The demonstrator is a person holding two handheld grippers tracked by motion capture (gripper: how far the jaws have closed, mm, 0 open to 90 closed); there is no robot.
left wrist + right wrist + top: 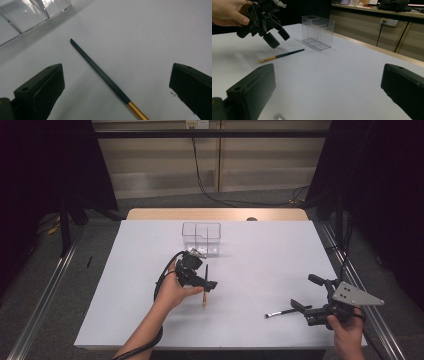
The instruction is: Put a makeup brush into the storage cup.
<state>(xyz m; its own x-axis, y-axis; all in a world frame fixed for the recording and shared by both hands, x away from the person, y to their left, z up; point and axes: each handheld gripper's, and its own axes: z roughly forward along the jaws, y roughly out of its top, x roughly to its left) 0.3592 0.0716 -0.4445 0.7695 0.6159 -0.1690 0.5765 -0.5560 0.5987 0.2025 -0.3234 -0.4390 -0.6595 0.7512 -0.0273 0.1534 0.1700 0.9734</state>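
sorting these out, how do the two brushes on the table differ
The gold-ferruled brush lies under the left gripper, running toward the clear organizer; the silver-tipped brush lies crosswise by the right gripper. The first has a gold band and pale bristle end; the second looks all dark with a silvery end. Both are slim, lie flat on the white table and are ungrasped, with both grippers' jaws open.

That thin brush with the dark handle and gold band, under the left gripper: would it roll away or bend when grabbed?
The makeup brush lies flat on the white table, between the open jaws of the left gripper. Its handle looks slim, round and tapered, so a nudge would probably roll it in a curve. It looks stiff and likely light, and its smooth finish may slip in the jaws.
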